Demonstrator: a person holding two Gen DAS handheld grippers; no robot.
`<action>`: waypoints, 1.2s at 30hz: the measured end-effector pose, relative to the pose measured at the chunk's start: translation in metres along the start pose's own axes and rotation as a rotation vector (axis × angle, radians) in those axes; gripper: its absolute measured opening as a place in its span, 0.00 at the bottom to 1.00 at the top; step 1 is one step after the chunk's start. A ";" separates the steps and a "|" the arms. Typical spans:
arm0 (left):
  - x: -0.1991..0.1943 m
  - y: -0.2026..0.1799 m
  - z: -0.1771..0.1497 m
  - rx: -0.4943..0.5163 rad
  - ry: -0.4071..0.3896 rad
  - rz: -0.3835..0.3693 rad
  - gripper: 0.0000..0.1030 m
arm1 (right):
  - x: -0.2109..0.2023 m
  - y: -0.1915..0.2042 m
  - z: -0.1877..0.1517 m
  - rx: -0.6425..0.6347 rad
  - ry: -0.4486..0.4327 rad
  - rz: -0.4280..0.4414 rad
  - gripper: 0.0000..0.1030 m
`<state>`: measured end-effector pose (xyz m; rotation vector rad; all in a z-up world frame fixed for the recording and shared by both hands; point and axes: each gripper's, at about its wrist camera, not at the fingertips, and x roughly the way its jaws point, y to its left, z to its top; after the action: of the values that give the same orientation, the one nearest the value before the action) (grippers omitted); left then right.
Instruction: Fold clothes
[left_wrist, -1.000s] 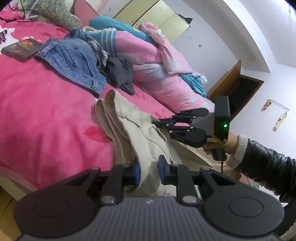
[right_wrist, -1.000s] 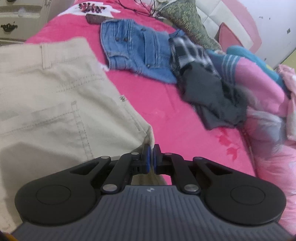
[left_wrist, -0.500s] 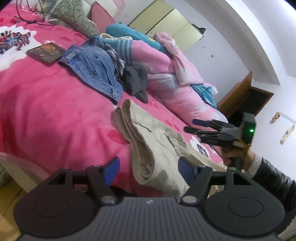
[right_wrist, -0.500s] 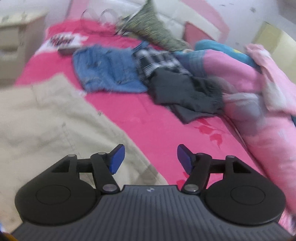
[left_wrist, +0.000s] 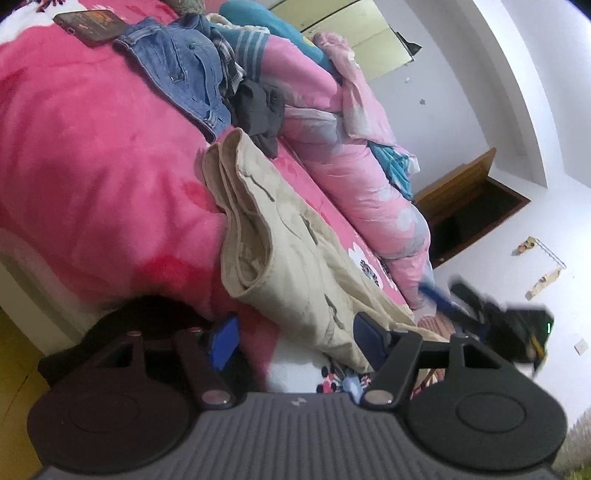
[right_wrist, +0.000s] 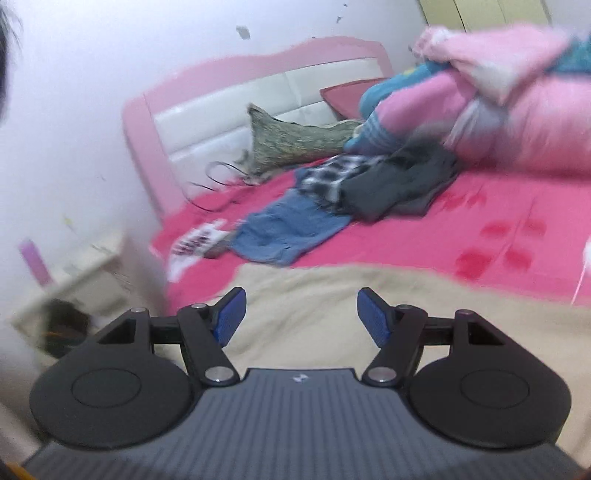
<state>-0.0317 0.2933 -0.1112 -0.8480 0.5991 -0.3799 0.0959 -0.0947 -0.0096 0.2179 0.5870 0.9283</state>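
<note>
Beige trousers (left_wrist: 291, 254) lie folded along the near edge of the pink bed (left_wrist: 85, 147), waistband toward the far end. My left gripper (left_wrist: 295, 343) is open just short of the trousers' near end, nothing between its blue pads. In the right wrist view the same beige trousers (right_wrist: 332, 295) spread across the foreground, blurred. My right gripper (right_wrist: 301, 317) is open above them, holding nothing. The right gripper (left_wrist: 491, 314) also shows in the left wrist view, blurred, off the bed's far corner.
Blue jeans (left_wrist: 181, 62), a checked garment (right_wrist: 332, 173) and a dark grey garment (left_wrist: 258, 107) lie heaped farther up the bed. A rolled pink quilt (left_wrist: 354, 162) runs along the far side. A phone (left_wrist: 88, 26) lies near the jeans. A nightstand (right_wrist: 85, 273) stands beside the headboard (right_wrist: 221, 96).
Both grippers let go of the beige trousers and opened wide. They then drew back from the cloth; the right one swung up and away, its view now blurred.
</note>
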 end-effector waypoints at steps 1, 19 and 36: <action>0.002 -0.001 0.001 -0.002 -0.005 -0.002 0.63 | -0.003 -0.002 -0.010 0.066 0.013 0.037 0.65; 0.004 -0.022 0.007 -0.006 -0.094 -0.013 0.63 | 0.072 -0.025 -0.129 0.978 0.013 0.355 0.65; 0.004 -0.021 0.013 -0.001 -0.128 -0.063 0.63 | 0.110 -0.013 -0.167 1.404 -0.135 0.427 0.36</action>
<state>-0.0219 0.2864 -0.0896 -0.8872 0.4548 -0.3796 0.0609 -0.0259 -0.1943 1.6990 1.0083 0.7437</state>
